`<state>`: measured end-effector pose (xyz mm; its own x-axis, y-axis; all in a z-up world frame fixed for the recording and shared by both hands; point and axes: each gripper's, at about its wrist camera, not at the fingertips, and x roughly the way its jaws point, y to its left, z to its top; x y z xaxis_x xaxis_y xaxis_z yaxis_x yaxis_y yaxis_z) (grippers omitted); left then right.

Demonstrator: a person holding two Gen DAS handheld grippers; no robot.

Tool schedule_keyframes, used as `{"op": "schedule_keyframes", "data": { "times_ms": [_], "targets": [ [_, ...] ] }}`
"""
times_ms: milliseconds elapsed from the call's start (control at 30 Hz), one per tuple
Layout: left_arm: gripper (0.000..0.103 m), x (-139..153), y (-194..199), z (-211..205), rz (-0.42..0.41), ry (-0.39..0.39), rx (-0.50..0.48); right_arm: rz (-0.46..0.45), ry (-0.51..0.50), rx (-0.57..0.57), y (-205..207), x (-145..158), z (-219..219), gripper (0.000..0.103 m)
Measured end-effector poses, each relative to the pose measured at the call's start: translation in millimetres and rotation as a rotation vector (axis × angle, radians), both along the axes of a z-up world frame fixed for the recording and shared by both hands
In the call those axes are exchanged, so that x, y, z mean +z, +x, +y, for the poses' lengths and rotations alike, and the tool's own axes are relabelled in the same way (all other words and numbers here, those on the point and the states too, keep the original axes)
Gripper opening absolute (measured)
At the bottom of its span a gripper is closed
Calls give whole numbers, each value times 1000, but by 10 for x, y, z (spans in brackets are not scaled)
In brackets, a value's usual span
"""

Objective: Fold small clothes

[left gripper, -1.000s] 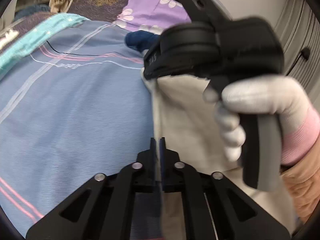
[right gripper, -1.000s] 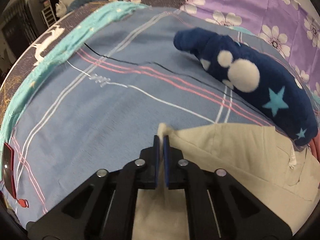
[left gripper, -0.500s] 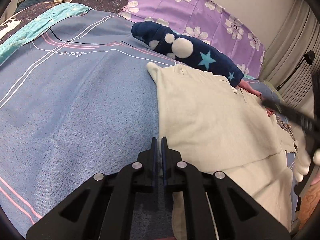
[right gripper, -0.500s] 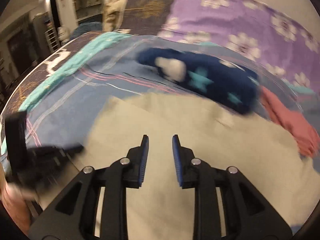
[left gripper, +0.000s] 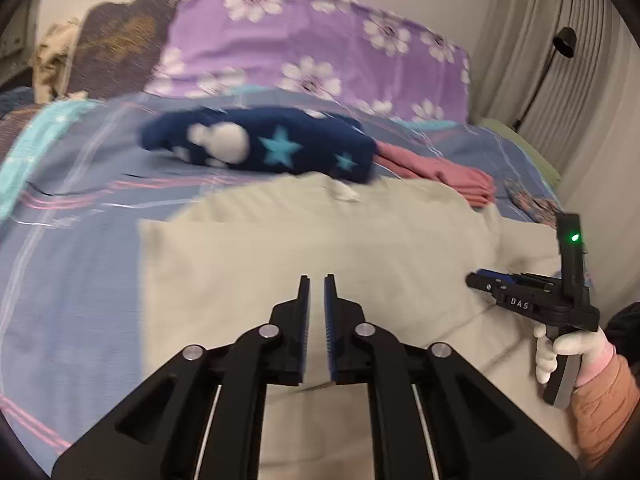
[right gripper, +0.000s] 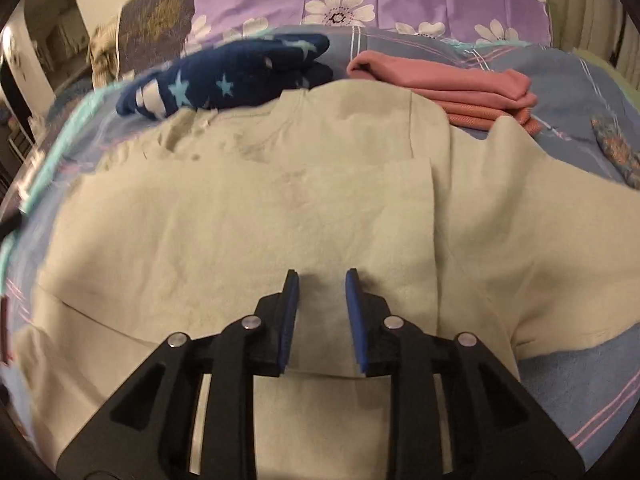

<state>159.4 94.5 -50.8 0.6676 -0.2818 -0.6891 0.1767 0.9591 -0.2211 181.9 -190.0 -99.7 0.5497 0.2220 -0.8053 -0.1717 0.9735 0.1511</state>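
Far left, a turquoise border strip [left gripper: 28, 148] edges the blue striped bedsheet [left gripper: 72, 280], a flat woven cloth crossed by thin pink and white lines. On it, toward the headboard, lies a navy fleece garment [left gripper: 256, 144], rolled into a soft oblong and printed with pale blue stars and white blobs. Behind it stands a purple pillow [left gripper: 320, 52] with white flower print.

The beige garment [right gripper: 248, 216], matte and lightly creased, lies spread across the middle of the sheet; one panel is folded over the body, forming a straight vertical edge right of centre.

The left gripper [left gripper: 317, 280] hangs over the beige garment, its jaws opening to a narrow gap with nothing between the blue pads. The right gripper [right gripper: 320, 274] also hangs over this garment; its jaws are closing, a moderate gap remains, and no cloth is clamped.

Right of the navy garment, a pink garment [right gripper: 452, 84] lies folded in flat ribbed layers. At far right, a white-gloved hand [left gripper: 560, 350] with an orange sleeve [left gripper: 604, 400] holds the right gripper's handle.
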Motion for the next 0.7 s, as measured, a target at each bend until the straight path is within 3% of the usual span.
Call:
{"op": "schedule_keyframes", "data": {
  "times_ms": [67, 167, 200, 300, 400, 433, 500, 567, 600, 633, 667, 700],
  "targets": [
    [14, -206, 98, -235, 40, 31, -15, -58, 28, -50, -88, 136, -288, 20],
    [17, -678, 213, -421, 139, 93, -6, -155, -36, -179, -224, 355, -910, 22],
    [18, -710, 172, -423, 83, 89, -1, -173, -68, -262, -266, 412, -1281, 27],
    [18, -718, 178, -351, 97, 44, 10, -202, -204, -507, -412, 483, -2187, 31],
    [19, -738, 141, -344, 93, 48, 11, -192, -332, -691, -489, 457, -2809, 44],
    [19, -742, 125, -359, 90, 67, 11, -179, -364, -726, -477, 416, -2961, 50],
    [20, -718, 152, -446, 82, 100, 13, -140, -403, -738, -410, 314, -3121, 51],
    [20, -704, 166, -495, 73, 134, 15, -130, -428, -755, -374, 251, -3211, 47],
    [20, -700, 173, -509, 70, 146, 16, -125, -436, -786, -344, 213, -3292, 39],
    [20, -694, 180, -516, 69, 151, 16, -122, -426, -812, -326, 198, -3358, 21],
    [20, -687, 184, -516, 69, 150, 17, -117, -395, -837, -312, 188, -3419, 12],
    [20, -687, 183, -512, 69, 147, 17, -117, -302, -866, -341, 192, -3538, 5]
  ]
}}
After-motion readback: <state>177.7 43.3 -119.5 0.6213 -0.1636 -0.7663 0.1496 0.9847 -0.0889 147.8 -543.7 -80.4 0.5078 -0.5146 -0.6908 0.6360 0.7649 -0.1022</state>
